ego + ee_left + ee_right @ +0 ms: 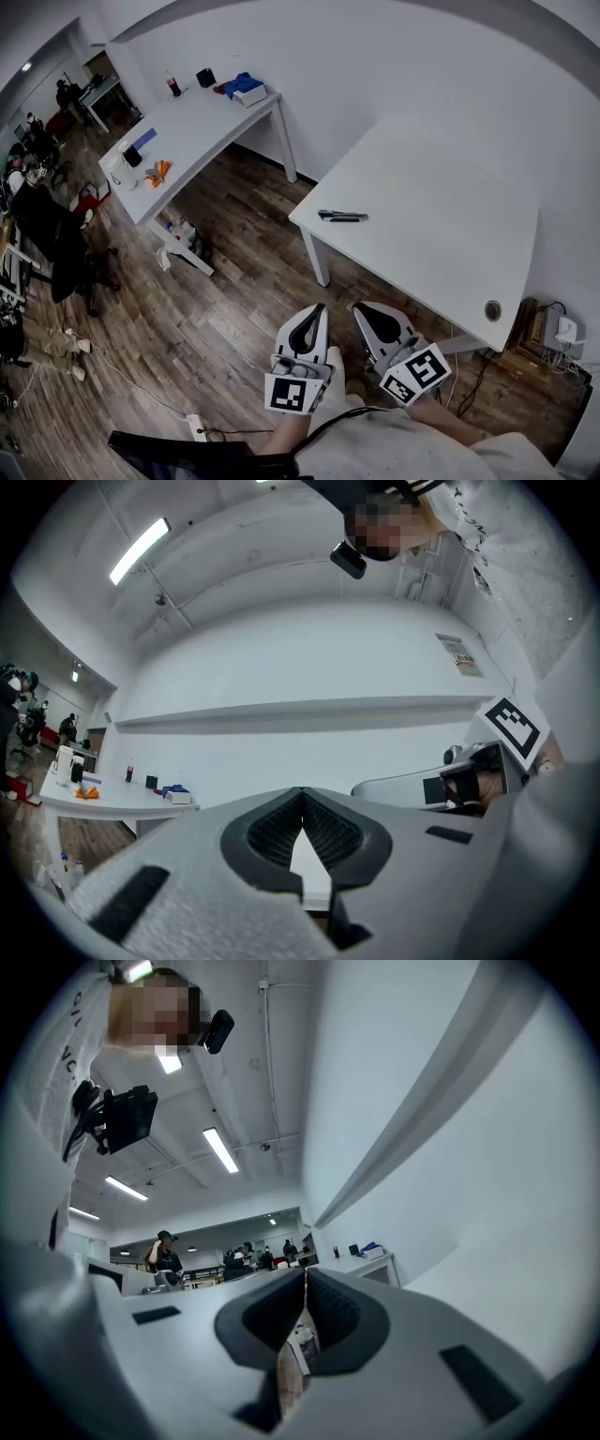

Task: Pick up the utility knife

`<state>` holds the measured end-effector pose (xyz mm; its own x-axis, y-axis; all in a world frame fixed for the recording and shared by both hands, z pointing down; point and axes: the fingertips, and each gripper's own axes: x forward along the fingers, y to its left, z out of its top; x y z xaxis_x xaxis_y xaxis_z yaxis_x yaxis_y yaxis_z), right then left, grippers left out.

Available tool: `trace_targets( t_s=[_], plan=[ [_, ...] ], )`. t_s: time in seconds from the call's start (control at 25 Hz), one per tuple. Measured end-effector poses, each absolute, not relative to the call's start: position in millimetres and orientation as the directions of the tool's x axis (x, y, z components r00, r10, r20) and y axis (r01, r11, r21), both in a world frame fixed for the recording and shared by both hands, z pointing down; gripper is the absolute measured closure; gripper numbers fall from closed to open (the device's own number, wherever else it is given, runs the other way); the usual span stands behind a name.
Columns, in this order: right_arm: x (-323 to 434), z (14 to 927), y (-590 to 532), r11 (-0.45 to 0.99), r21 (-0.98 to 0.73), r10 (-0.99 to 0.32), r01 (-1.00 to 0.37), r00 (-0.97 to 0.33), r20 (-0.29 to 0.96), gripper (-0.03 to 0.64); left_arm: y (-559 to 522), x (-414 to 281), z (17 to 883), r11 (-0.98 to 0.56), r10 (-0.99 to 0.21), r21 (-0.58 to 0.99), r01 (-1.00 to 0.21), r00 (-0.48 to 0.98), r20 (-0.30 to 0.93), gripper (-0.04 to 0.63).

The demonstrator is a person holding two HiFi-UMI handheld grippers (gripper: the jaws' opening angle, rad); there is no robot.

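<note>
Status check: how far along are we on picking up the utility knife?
Done: nothing yet. The utility knife lies untouched on the white table.
In hand: nothing. The left gripper and the right gripper are both shut and empty, held side by side short of the table's near edge.
Left: reach over the table, open a gripper, close it on the knife and lift.

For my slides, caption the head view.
Left gripper and right gripper, both shut, short of the table bearing the utility knife.
</note>
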<state>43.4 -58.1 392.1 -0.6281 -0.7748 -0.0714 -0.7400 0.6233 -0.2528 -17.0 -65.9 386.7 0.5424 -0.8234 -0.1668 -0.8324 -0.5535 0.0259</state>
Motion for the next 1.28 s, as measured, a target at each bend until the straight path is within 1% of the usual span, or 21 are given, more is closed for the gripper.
trace_targets(
  t_s=[0.16, 0.32, 0.44, 0.56, 0.68, 0.88, 1.0, 1.12, 1.28],
  plan=[
    [50.9, 396.1, -74.6, 0.596, -0.254, -0.796, -0.762, -0.602, -0.062, 0.607, -85.6, -10.9, 390.9, -0.572, -0.811, 0.011, -0.82, 0.564, -0.159, 0.588],
    [54.3, 397.5, -95.2, 0.576, -0.257, -0.81, -0.776, -0.584, -0.053, 0.607, -108.8, -7.2, 392.1, -0.597, -0.791, 0.03, -0.801, 0.583, -0.183, 0.588],
    [52.5, 401.7, -114.9, 0.57, -0.262, -0.813, -0.779, -0.58, -0.044, 0.608, -130.2, -9.8, 396.8, -0.602, -0.786, 0.01, -0.798, 0.59, -0.184, 0.588],
    [49.7, 405.6, -134.9, 0.565, -0.268, -0.815, -0.78, -0.579, -0.035, 0.607, -150.3, -11.4, 403.3, -0.607, -0.785, 0.015, -0.795, 0.597, -0.167, 0.588],
    [45.5, 408.0, -158.2, 0.565, -0.271, -0.814, -0.779, -0.58, -0.032, 0.608, -173.6, -11.5, 408.6, -0.626, -0.775, 0.052, -0.778, 0.614, -0.149, 0.588],
    [37.3, 413.8, -200.0, 0.559, -0.276, -0.816, -0.782, -0.577, -0.019, 0.608, -212.9, -15.4, 413.0, -0.646, -0.76, 0.037, -0.762, 0.638, -0.124, 0.588],
    [32.1, 413.8, -223.7, 0.556, -0.275, -0.818, -0.785, -0.574, -0.014, 0.609, -237.5, -15.4, 419.3, -0.664, -0.747, 0.062, -0.745, 0.657, -0.103, 0.588],
    [30.1, 415.5, -245.2, 0.544, -0.273, -0.826, -0.793, -0.564, -0.007, 0.609, -260.8, -18.3, 424.1, -0.68, -0.733, 0.043, -0.732, 0.674, -0.094, 0.588],
    [28.2, 423.9, -266.4, 0.524, -0.279, -0.835, -0.805, -0.55, 0.017, 0.609, -282.8, -19.1, 428.4, -0.701, -0.713, 0.07, -0.71, 0.696, -0.086, 0.588]
  ],
)
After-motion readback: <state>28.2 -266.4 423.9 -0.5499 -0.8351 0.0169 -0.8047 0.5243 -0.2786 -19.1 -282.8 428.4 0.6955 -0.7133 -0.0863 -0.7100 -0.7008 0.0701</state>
